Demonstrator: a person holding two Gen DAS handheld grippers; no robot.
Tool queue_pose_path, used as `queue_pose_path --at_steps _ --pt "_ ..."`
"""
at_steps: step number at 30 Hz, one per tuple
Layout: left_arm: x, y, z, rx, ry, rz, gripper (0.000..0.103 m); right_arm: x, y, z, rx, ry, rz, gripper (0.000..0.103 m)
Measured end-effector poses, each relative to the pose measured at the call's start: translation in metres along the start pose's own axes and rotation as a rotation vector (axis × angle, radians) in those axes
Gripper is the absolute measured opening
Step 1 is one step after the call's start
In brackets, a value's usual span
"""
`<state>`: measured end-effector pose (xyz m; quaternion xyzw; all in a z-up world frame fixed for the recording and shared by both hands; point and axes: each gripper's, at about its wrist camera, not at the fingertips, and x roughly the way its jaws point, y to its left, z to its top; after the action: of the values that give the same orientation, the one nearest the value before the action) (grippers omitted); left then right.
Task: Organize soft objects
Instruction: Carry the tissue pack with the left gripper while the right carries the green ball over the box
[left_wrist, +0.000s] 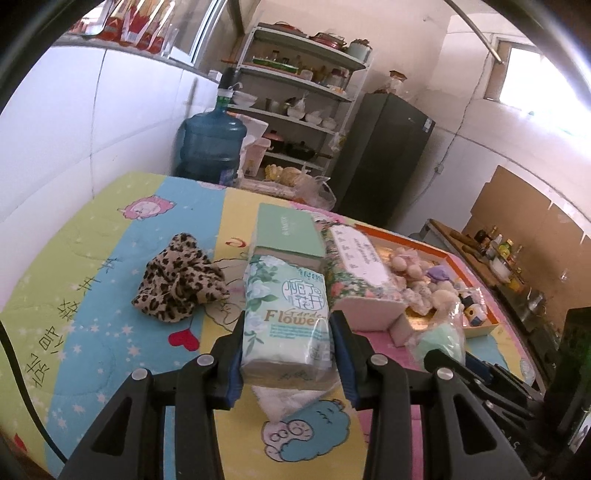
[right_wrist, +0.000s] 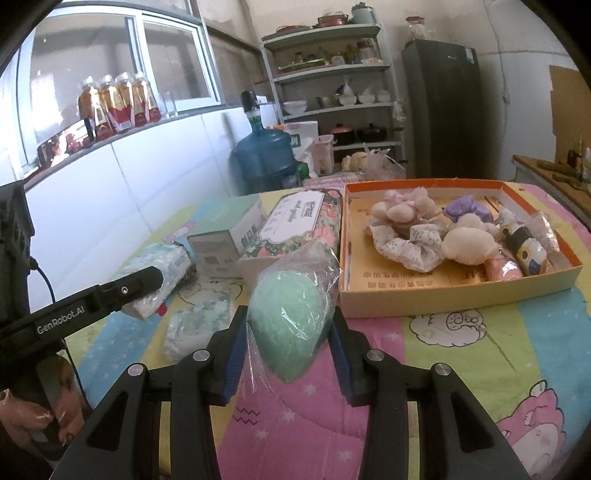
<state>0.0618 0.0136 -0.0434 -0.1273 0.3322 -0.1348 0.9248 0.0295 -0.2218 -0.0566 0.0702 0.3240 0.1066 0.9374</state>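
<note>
**Carrying two soft packs toward the orange box**

Looking through the left wrist view first: the left gripper (left_wrist: 287, 338) is clamped on a floral tissue pack (left_wrist: 286, 314), pads squeezing both sides, pack lifted off the cartoon quilt (left_wrist: 110, 332). A leopard-print cloth (left_wrist: 179, 280) sits loose on the quilt to its left, untouched so far. Behind the pack are a green box (left_wrist: 290, 232) and a flowery tissue box (left_wrist: 354, 266).

Right wrist view: the right gripper (right_wrist: 288, 332) is pinched tight on a mint-green sponge in plastic wrap (right_wrist: 291, 317), held above the quilt. The orange-rimmed cardboard box (right_wrist: 424, 302) is just ahead and to the right, already holding scrunchies, plush bits and small wrapped items. The left gripper shows at the left edge with its pack.

My read: both hands are mid-carry. The next move probably calls for swinging the sponge over the box's near wall, lowering into the bare patch on its left side, then letting go; the tissue pack would follow.
</note>
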Motion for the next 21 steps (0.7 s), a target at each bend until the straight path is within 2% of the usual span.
queue_pose_path --at_steps 21 --pt "0.008 -0.07 0.006 0.107 -0.005 -0.047 0.042 -0.035 -0.038 0.001 0.034 -0.049 -0.037 0.043"
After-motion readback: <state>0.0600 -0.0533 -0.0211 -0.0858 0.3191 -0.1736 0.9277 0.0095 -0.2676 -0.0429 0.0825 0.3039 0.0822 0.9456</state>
